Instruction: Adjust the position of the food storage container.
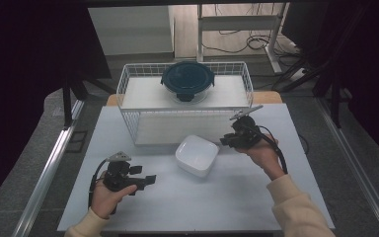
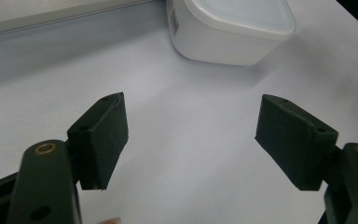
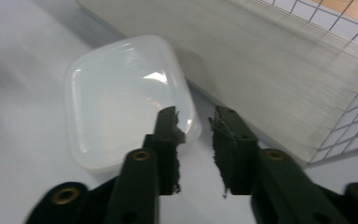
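Observation:
A white square plastic container (image 1: 196,155) sits on the white table in front of the wire basket. My left gripper (image 1: 148,178) rests at the near left, pointing right toward the container (image 2: 233,32), which lies a little beyond its tips. Its jaws (image 2: 191,140) stand wide open with bare table between them. My right gripper (image 1: 225,140) hovers just right of the container, pointing left at it. In the right gripper view the jaws (image 3: 196,121) leave a narrow gap with nothing in it, and the container (image 3: 121,98) lies just past the left jaw's tip.
A white wire basket (image 1: 128,79) stands at the back of the table, with a round dark blue lidded container (image 1: 187,79) in it. The basket's front wall (image 3: 307,70) is close on the right gripper's right. Bare table (image 1: 237,197) spreads in front of both hands.

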{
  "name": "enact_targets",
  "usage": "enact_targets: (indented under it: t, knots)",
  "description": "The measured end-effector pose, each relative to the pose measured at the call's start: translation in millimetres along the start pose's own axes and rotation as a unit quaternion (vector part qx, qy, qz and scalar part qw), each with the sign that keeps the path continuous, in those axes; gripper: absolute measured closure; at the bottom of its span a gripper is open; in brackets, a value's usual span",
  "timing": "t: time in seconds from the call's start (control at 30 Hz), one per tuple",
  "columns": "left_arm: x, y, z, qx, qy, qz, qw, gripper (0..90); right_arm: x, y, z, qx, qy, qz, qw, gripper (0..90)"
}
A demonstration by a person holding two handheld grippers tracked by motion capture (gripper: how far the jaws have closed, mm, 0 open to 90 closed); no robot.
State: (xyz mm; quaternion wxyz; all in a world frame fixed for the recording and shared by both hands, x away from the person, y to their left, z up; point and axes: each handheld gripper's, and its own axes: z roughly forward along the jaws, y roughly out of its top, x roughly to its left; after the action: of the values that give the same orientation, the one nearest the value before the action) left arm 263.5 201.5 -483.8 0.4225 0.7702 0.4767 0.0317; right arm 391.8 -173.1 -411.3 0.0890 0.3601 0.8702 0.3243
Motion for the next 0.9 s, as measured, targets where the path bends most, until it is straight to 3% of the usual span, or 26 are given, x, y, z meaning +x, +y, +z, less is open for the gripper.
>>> enact_targets:
  t: [0.1, 0.2, 0.4, 0.57, 0.9]
  knots:
    - [1.1, -0.5, 0.6, 0.002, 0.000, 0.000, 1.0000, 24.4, -2.3, 3.9, 10.3, 0.006, -0.009, -0.011, 0.9999, 85.0]
    - [1.9, -1.0, 1.7, 0.003, 0.001, -0.003, 1.0000, 24.4, -4.3, 5.9, 21.8, 0.013, -0.011, -0.019, 0.9997, 88.6]
    - [2.0, -1.1, 2.2, 0.002, 0.004, -0.001, 1.0000, 24.5, -8.6, 6.3, 45.7, 0.022, -0.020, -0.024, 0.9993, 89.3]
    - [2.9, -1.1, 0.4, -0.007, 0.007, -0.002, 0.9999, 24.8, -4.0, 4.9, 62.0, 0.034, -0.024, -0.051, 0.9978, 89.4]
    - [5.6, -1.5, 0.0, -0.010, 0.007, -0.007, 0.9999, 24.9, -4.0, 4.7, 70.7, 0.045, -0.030, -0.077, 0.9956, 89.4]
